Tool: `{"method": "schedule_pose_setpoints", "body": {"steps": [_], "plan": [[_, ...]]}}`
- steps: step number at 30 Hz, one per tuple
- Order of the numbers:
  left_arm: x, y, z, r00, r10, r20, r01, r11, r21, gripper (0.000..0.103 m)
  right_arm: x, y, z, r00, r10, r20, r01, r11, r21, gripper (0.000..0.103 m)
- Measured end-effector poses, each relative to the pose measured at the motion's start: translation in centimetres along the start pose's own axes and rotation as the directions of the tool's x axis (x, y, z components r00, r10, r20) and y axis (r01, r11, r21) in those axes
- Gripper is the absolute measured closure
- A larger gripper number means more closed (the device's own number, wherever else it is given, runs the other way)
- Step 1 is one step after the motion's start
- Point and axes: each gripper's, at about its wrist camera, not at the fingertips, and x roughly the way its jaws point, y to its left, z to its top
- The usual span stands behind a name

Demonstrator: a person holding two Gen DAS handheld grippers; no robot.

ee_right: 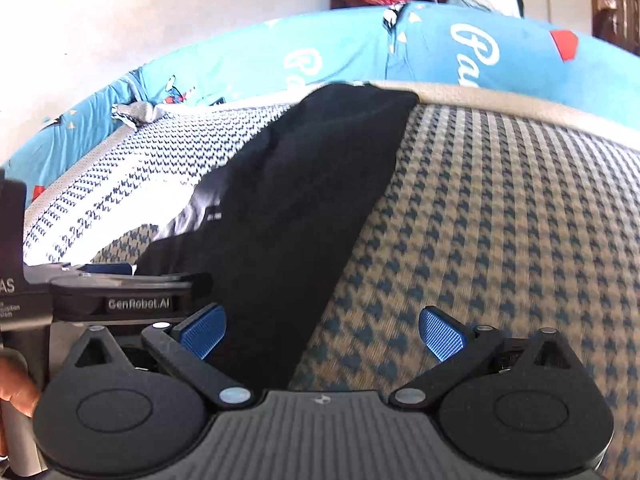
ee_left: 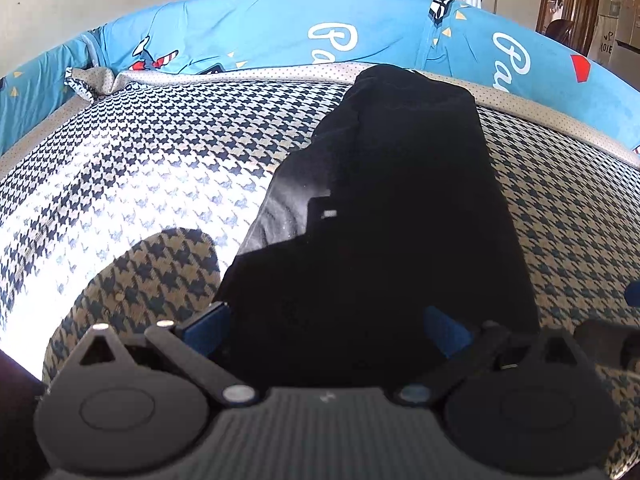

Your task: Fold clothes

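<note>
Black garment (ee_left: 392, 208) spans the spread left gripper (ee_left: 326, 326); right gripper (ee_right: 322, 336) gapes, empty.

The left gripper (ee_left: 326, 326) sits low over the black garment (ee_left: 384, 216), its two blue pads spread wide, one at the garment's left edge and the other on the dark cloth, with nothing pinched between them. The right gripper (ee_right: 322, 334) is just beside it, on the garment's right side, jaws likewise spread wide; its left pad (ee_right: 203, 335) lies over the garment's edge and its right pad is off the cloth. From the right wrist view the left gripper's black body shows side-on at the garment's near left corner, with part of the left hand (ee_right: 16, 390) wrapped round its handle.
</note>
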Motion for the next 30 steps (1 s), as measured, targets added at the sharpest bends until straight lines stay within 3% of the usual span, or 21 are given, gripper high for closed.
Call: {"method": "schedule_pose_setpoints", "body": {"steps": [7,18,21,26,30], "plan": [[1.7,-1.4,1.9,0.999,-0.031,-0.016,0.032,0.998,0.054,0.000,2.2,-3.6,3.6,0.990,0.136,0.026,-0.138,0.984,0.110,0.000],[4.8,-2.7,6.5,0.993,-0.103,-0.066,0.113,0.980,0.164,0.000,6.1,-7.0,9.0,0.983,0.146,0.109,-0.166,0.965,0.201,0.000],[5.7,-2.3,6.9,0.994,-0.100,-0.048,0.107,0.983,0.150,0.000,7.1,-8.0,10.5,0.978,0.162,0.134,-0.190,0.953,0.236,0.000],[7.5,-1.4,7.0,0.990,-0.113,-0.078,0.117,0.992,0.047,0.000,9.3,-9.8,12.6,0.971,0.180,0.156,-0.222,0.923,0.313,0.000],[7.7,-1.8,7.0,0.992,-0.104,-0.067,0.109,0.992,0.063,0.000,11.4,-11.1,13.9,0.969,0.178,0.172,-0.227,0.917,0.328,0.000]]}}
